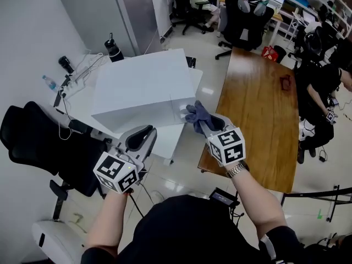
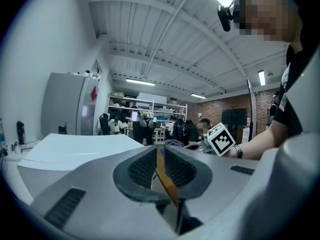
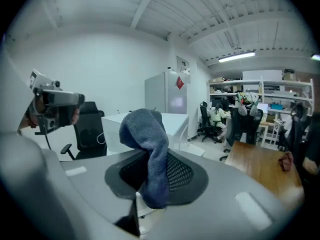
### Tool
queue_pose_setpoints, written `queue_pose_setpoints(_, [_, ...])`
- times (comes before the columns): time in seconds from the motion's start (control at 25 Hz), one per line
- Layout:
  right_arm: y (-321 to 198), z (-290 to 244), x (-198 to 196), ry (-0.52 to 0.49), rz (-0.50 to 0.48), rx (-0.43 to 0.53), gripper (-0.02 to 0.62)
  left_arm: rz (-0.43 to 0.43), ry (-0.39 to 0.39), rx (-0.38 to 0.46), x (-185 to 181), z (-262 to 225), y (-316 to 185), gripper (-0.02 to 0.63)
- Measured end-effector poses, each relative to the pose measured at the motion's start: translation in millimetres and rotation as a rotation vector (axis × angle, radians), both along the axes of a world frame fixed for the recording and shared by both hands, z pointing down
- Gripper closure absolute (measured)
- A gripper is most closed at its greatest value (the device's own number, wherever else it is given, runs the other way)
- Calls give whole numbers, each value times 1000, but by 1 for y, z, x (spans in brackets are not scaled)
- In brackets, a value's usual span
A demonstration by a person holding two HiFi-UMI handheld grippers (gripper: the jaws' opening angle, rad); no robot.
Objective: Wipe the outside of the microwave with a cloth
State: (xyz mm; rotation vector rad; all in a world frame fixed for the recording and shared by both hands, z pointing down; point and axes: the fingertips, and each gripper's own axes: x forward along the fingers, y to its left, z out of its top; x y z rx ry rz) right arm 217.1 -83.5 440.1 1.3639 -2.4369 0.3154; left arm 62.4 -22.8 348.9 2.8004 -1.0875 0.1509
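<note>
The white microwave (image 1: 143,87) stands on a white table (image 1: 82,103); it also shows in the left gripper view (image 2: 75,149) and the right gripper view (image 3: 172,120). My right gripper (image 1: 212,126) hangs off the microwave's front right corner, shut on a blue-grey cloth (image 1: 198,114). The cloth (image 3: 150,144) bunches up above the jaws and hangs down between them. My left gripper (image 1: 140,139) is in front of the microwave's front face, apart from it. Its jaws (image 2: 159,166) stand almost together, a thin slit between them and nothing in it.
A long wooden table (image 1: 258,103) runs along the right. A black office chair (image 1: 38,142) stands at the left, next to the white table. A dark bottle (image 1: 113,49) and cables lie behind the microwave. A grey cabinet (image 1: 115,10) stands at the back; seated people are beyond.
</note>
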Motion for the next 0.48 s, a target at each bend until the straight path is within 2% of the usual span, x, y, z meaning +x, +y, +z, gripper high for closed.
queue_pose_setpoints(0.28, [56, -59, -37, -115, -350, 77, 513, 175, -14, 21, 43, 3, 22, 406])
queue_pose_setpoints(0.48, [101, -88, -59, -152, -594, 106, 512, 323, -3, 49, 65, -4, 49, 350])
